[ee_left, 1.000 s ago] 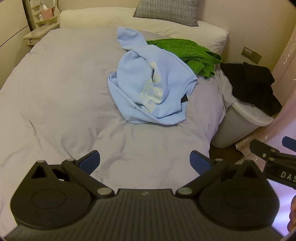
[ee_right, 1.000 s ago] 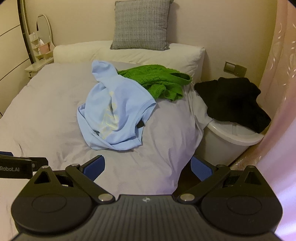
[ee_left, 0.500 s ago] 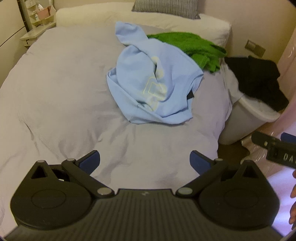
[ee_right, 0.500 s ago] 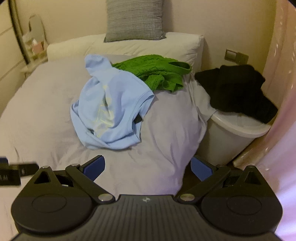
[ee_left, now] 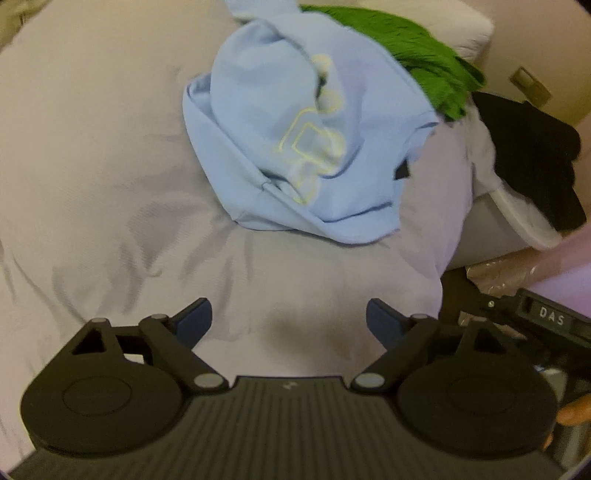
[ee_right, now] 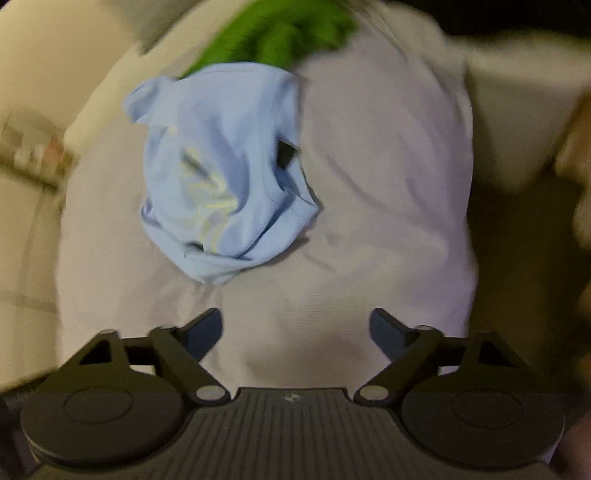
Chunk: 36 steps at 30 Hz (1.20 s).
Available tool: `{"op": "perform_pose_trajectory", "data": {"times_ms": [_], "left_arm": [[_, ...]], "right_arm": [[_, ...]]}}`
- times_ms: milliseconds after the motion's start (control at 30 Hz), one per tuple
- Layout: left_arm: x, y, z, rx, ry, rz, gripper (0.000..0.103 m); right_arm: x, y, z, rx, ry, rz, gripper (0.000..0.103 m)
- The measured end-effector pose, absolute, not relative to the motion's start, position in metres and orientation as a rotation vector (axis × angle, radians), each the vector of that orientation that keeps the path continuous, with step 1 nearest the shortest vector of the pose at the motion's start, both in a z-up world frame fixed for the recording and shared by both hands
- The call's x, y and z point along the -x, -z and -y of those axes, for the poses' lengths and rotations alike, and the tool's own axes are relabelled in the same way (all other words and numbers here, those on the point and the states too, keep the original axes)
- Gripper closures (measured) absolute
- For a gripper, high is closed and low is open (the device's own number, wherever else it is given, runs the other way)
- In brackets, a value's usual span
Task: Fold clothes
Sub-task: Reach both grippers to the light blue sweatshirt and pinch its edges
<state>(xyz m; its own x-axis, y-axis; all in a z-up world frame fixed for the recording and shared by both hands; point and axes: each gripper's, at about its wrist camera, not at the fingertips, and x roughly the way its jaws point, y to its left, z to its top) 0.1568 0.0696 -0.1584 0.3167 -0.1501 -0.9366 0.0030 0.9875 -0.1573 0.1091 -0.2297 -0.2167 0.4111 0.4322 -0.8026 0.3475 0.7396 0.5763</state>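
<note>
While we look down along both pairs of tongs, the bed fills most of each view, its pale cover rumpled into soft creases. Our left tongs hang over bare cover with their blue-tipped fingers spread wide; the jaws are closing, and only the sheet shows between them, nothing gripped. Our right tongs stand the same way, jaws wide and closing over bare cover, with no cloth between the pads.

We see the light blue shirt lying crumpled on the bed, well ahead of both pairs of tongs and touched by neither. It is bunched rather than flat, with a pale yellow outline print on the upper face and a small dark tag at its right edge. Behind it, partly tucked under its far side, lies a green knitted garment, which reaches toward a white pillow at the head of the bed.

Beside the bed in the left view stands a white laundry basket with a black garment draped over its rim. Part of the right tool, marked with white letters, shows at the lower right edge there.

The right view is badly smeared by motion, so we can make out little beyond the bed.
</note>
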Motion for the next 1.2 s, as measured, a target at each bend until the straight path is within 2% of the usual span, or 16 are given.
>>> {"op": "perform_pose_trajectory", "data": {"times_ms": [67,133,233,433,600,733,767,900,933,967,1000,1033,1067,1100,1200], "left_arm": [[-0.174,0.171,-0.077,0.171,0.099,-1.263,0.015],[-0.190,0.182,-0.084,0.207,0.097,-1.273,0.016],[-0.211,0.199,-0.095,0.264,0.099,-1.281,0.021],[-0.255,0.234,-0.125,0.444,0.059,-1.270,0.021],[-0.292,0.261,-0.155,0.603,-0.001,-1.229,0.031],[-0.318,0.285,-0.175,0.730,-0.049,-1.214,0.049],[-0.323,0.292,-0.179,0.757,-0.059,-1.216,0.052],[-0.341,0.316,-0.189,0.841,-0.091,-1.233,0.053],[-0.345,0.320,-0.190,0.858,-0.089,-1.238,0.062],[-0.347,0.321,-0.188,0.860,-0.078,-1.241,0.080],[-0.349,0.322,-0.187,0.861,-0.069,-1.244,0.088],[-0.348,0.319,-0.186,0.844,-0.069,-1.243,0.092],[-0.347,0.317,-0.185,0.827,-0.068,-1.240,0.096],[-0.345,0.310,-0.185,0.808,-0.061,-1.230,0.097],[-0.333,0.283,-0.185,0.765,-0.034,-1.188,0.099]], "right_arm": [[-0.118,0.243,0.235,-0.924,-0.024,-1.186,0.021],[-0.127,0.267,0.237,-1.024,0.007,-1.181,0.034],[-0.138,0.296,0.235,-1.103,0.021,-1.151,0.043],[-0.153,0.340,0.222,-1.230,0.035,-1.068,0.044],[-0.166,0.358,0.216,-1.269,0.069,-1.035,0.045],[-0.175,0.368,0.215,-1.273,0.080,-1.024,0.066],[-0.176,0.370,0.215,-1.281,0.081,-1.019,0.066],[-0.181,0.377,0.217,-1.319,0.085,-1.002,0.066],[-0.183,0.378,0.216,-1.318,0.083,-1.004,0.066],[-0.186,0.379,0.215,-1.318,0.081,-1.007,0.067],[-0.189,0.380,0.214,-1.314,0.076,-1.009,0.079],[-0.191,0.378,0.213,-1.304,0.066,-1.010,0.095],[-0.194,0.376,0.211,-1.292,0.057,-1.009,0.095],[-0.194,0.371,0.211,-1.282,0.049,-0.998,0.099],[-0.191,0.344,0.212,-1.241,0.004,-0.931,0.100]]}}
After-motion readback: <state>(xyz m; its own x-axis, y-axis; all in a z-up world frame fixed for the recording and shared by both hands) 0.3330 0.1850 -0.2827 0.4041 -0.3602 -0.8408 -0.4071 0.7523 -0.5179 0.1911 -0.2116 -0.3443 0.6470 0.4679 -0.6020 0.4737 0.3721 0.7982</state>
